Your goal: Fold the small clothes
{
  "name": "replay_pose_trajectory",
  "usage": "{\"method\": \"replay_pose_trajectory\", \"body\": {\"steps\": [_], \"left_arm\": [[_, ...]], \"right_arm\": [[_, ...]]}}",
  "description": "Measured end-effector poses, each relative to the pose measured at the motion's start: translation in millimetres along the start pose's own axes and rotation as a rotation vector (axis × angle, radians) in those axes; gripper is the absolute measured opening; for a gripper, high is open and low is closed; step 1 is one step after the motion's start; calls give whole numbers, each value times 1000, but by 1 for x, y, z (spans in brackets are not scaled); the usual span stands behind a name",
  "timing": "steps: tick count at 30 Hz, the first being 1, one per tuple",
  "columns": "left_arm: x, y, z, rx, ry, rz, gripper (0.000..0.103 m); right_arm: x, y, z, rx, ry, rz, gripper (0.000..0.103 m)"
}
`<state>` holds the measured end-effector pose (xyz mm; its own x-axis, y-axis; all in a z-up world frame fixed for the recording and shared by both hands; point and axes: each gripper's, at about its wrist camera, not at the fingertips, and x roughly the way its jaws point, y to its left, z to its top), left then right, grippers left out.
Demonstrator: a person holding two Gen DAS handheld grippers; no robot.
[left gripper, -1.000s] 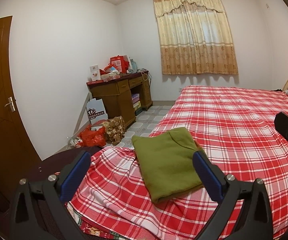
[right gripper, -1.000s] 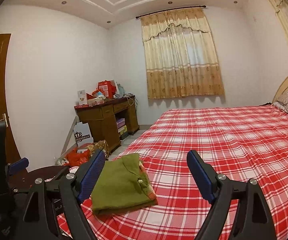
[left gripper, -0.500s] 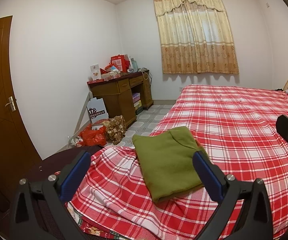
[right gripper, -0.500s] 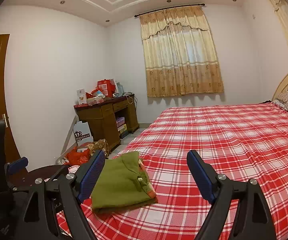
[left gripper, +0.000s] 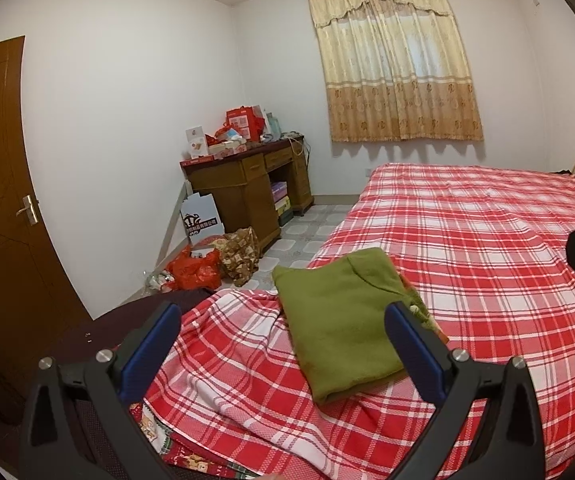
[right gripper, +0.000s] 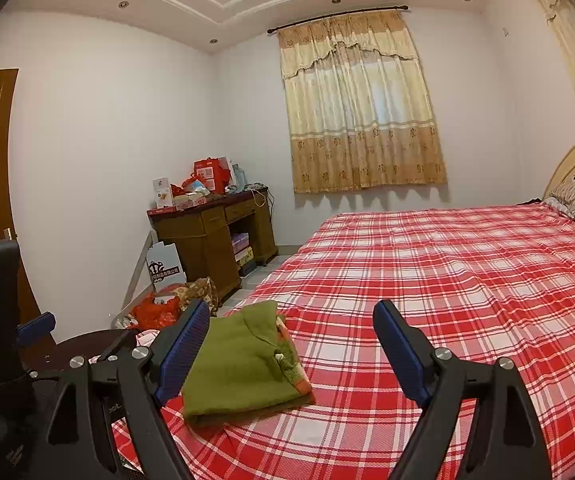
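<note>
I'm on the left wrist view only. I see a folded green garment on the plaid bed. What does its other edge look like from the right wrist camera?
Observer: In the right wrist view the green garment shows stacked layers along its right edge, with an orange patterned trim peeking out.
Operator: Is the right hand-held gripper holding anything?
Observer: No. The right hand-held gripper is open with nothing between its fingers, and the garment lies beyond its left finger on the bed.
Operator: Anything on the wall to the right?
Observer: Yes, a second curtain hangs there, above the headboard.
</note>
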<state>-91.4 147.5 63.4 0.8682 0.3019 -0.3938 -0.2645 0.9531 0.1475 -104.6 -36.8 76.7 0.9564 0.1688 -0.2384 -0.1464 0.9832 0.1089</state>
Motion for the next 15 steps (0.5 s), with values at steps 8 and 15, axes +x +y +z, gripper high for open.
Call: {"method": "replay_pose_trajectory", "body": {"steps": [8,15], "left_arm": [[10,6,-2,-22,35,-10,103],[14,3,-3,-11,50,-14,103]], "right_arm": [[5,0,-6,4,16,-3,85],[6,1,-6,1,18,-1,85]]}}
